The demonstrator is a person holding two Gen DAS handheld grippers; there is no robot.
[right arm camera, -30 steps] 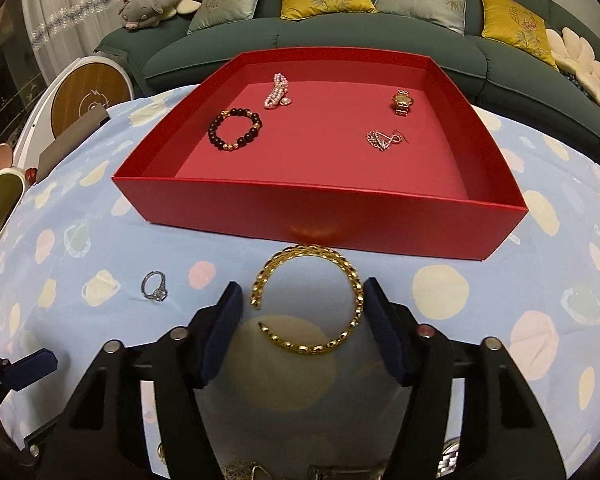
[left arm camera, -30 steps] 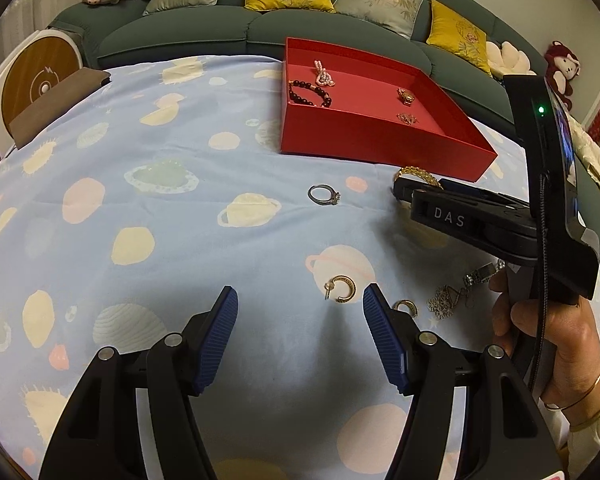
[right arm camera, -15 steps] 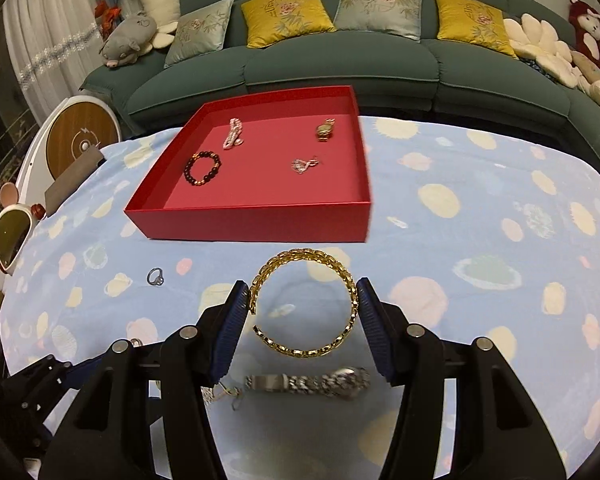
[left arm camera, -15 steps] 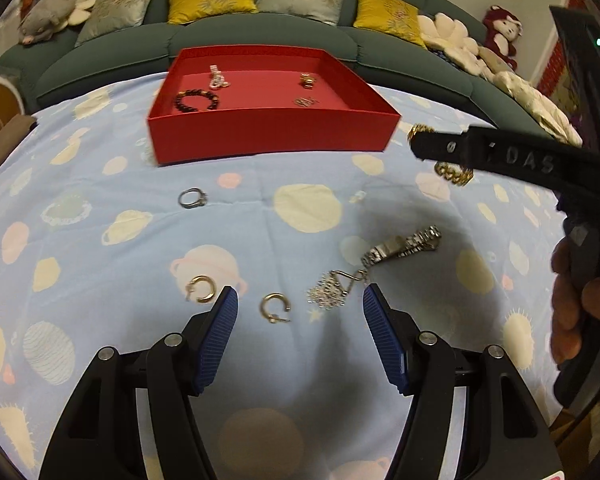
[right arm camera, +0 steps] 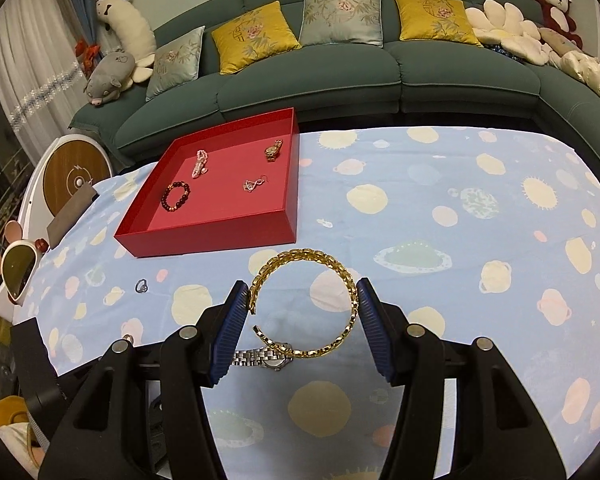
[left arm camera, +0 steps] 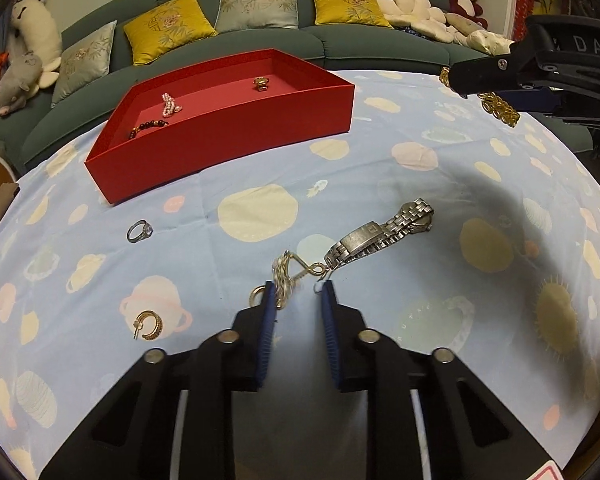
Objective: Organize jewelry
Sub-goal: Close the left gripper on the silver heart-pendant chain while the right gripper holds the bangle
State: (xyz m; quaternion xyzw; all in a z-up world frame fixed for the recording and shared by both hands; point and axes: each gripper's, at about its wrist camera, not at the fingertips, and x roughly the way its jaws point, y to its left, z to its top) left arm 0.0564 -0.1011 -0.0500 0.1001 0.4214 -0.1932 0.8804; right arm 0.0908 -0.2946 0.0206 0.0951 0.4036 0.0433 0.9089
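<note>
Between the right gripper's [right arm camera: 302,312] blue fingers [right arm camera: 236,320] sits the gold bangle [right arm camera: 306,304], clamped across its width and held above the table [right arm camera: 500,208]; it fills lower centre of the right view. In the left view the same bangle peeks out at upper right, behind the right gripper's black body.

Left gripper [left arm camera: 296,292]: lower centre, fingers [left arm camera: 267,320] narrowed to a small gap around a gold dangle earring [left arm camera: 286,272]. Left pad touches it; can't tell if the right pad does, so grip unconfirmed.

Steel watch [left arm camera: 380,236] lies just right of the earring, touching its hook end. Gold hoop [left arm camera: 150,324] at lower left, a second hoop [left arm camera: 256,294] half hidden behind the left finger. Ring [left arm camera: 139,231] at mid left.

Red tray [left arm camera: 236,132] at upper left holds a bead bracelet [right arm camera: 176,196], pearl piece [right arm camera: 200,163], gold watch [right arm camera: 273,151] and an earring [right arm camera: 254,184].
</note>
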